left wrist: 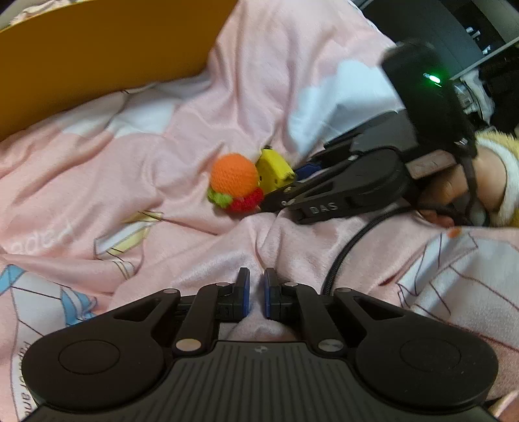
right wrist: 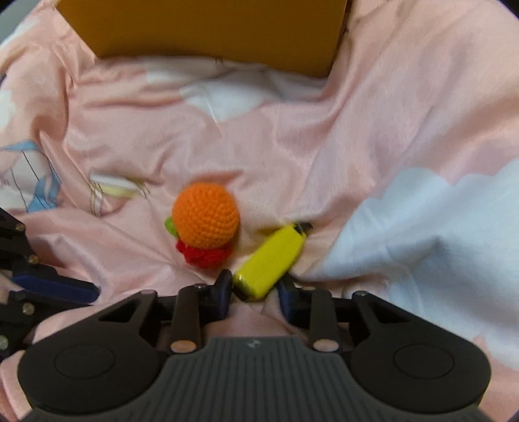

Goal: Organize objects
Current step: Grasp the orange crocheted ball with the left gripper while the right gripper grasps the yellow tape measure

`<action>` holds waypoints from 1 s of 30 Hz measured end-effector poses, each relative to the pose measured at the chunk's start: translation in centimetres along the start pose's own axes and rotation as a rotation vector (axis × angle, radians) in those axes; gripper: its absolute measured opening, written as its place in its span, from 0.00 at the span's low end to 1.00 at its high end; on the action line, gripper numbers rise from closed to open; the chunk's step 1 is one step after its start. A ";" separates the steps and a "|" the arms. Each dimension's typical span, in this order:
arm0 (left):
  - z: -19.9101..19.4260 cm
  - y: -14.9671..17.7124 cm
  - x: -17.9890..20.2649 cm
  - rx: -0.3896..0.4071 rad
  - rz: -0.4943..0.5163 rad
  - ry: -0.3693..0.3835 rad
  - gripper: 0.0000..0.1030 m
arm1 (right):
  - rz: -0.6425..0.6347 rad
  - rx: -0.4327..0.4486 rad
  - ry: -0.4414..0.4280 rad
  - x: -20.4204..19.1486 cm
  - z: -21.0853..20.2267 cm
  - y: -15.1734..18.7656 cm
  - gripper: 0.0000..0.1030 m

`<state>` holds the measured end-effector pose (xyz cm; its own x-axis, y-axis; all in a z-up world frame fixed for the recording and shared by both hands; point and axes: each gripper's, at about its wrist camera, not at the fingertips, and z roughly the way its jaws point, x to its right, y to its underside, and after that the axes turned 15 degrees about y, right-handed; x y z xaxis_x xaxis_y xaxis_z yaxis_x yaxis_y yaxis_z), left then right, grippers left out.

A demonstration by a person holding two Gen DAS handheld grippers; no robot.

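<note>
A yellow lighter (right wrist: 269, 259) lies on the pink bedsheet (right wrist: 324, 130) just right of a crocheted orange ball toy (right wrist: 204, 214) with red and green trim. My right gripper (right wrist: 254, 285) points down at the sheet, and its two pads press the near end of the lighter from both sides. In the left wrist view the same right gripper (left wrist: 285, 181) comes in from the right, with the lighter (left wrist: 274, 168) at its tips beside the toy (left wrist: 233, 177). My left gripper (left wrist: 257, 276) hovers over the sheet, shut with nothing in it.
An orange-brown box (right wrist: 207, 26) stands at the far edge of the sheet, also in the left wrist view (left wrist: 97, 55). A person's hand (left wrist: 454, 185) holds the right gripper, and a black cable (left wrist: 343, 256) trails across the rumpled sheet. Dark furniture stands at the upper right.
</note>
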<state>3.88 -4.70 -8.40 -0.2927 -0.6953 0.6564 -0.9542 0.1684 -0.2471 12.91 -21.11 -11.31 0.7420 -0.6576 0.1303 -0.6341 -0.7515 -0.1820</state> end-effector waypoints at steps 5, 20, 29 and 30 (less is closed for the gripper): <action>-1.9 -0.9 -1.0 0.087 -0.034 -0.017 0.09 | 0.025 0.109 -0.045 0.3 -1.8 -0.3 0.29; -1.2 -4.3 -2.7 0.108 -0.058 -0.140 0.48 | 0.026 0.172 -0.077 -0.4 -1.9 -2.1 0.33; -0.1 -3.9 -4.8 0.101 -0.156 -0.136 0.52 | 0.084 0.185 -0.132 0.1 -1.1 -2.2 0.31; 0.1 -3.9 -5.0 0.102 -0.165 -0.146 0.52 | 0.096 0.187 -0.141 0.3 -1.0 -2.2 0.30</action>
<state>9.05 -1.94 -10.83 -0.1146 -0.8026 0.5855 -0.9750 -0.0220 -0.2211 14.30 -19.71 -9.85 0.7112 -0.7023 -0.0309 -0.6620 -0.6544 -0.3654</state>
